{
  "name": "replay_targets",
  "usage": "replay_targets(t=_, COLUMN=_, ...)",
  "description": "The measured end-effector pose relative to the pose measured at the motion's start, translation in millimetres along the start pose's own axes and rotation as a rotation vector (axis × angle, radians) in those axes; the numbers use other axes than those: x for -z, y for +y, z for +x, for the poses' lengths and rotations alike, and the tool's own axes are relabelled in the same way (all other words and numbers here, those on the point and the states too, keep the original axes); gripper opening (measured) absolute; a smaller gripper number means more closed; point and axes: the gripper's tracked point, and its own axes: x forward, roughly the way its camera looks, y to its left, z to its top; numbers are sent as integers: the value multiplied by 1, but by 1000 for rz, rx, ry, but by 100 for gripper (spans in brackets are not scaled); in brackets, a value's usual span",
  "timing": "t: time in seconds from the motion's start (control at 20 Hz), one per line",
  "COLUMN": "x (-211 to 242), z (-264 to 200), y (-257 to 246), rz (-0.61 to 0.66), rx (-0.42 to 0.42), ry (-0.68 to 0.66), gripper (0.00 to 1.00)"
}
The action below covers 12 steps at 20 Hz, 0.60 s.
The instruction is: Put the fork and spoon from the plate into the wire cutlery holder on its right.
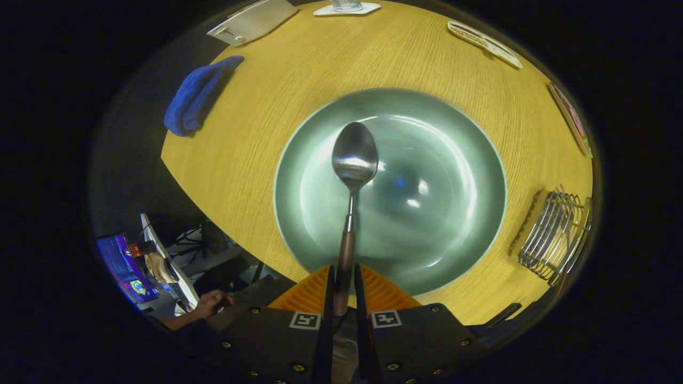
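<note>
Spoon (pixel 354 160) is held by its dark wooden handle between the two fingers of the gripper (pixel 344 288), which are clamped together on it; the polished metal bowl points forward, over the middle of the plate (pixel 459 138). Whether the spoon is lifted clear of the plate or resting on it cannot be told. The plate is a wide, shallow, glossy grey-green dish, round, with a smooth glazed surface that throws back bright highlights; no fork is visible on it. The wire cutlery holder (pixel 555 237) stands on the tabletop (pixel 299 74) close to its right edge, just beside the plate's right rim; it is a basket of thin curved metal rods with open gaps between them, and what it holds cannot be made out. The tabletop is yellow wood grain, rounded in outline. A blue cloth (pixel 195 96) lies crumpled at its left edge, and flat cards (pixel 483 42) lie along its far edge. Risks from this state: the grip sits at the handle's end, so the heavy bowl may swing or pivot between the fingers during transfer; the smooth handle may slip; the spoon may catch on a rod or pass through a gap, and a hard contact may tip the light holder near the edge.
</note>
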Motion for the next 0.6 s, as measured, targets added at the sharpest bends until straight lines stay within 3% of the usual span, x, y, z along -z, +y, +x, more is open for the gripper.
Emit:
replay_targets(t=0.3, x=15, z=22, y=-20, rz=-82, rx=69, ry=28, gripper=20)
replay_targets(t=0.35, x=19, z=27, y=-23, rz=-85, rx=95, ry=40, gripper=12)
replay_targets(t=0.5, x=13, z=8, y=-20, rz=-131, rx=109, ry=30, gripper=12)
replay_targets(t=0.55, x=18, z=2, y=-25, rz=-164, rx=123, ry=48, gripper=2)
replay_targets(t=0.6, x=17, z=-5, y=-24, rz=-181, rx=122, ry=45, gripper=2)
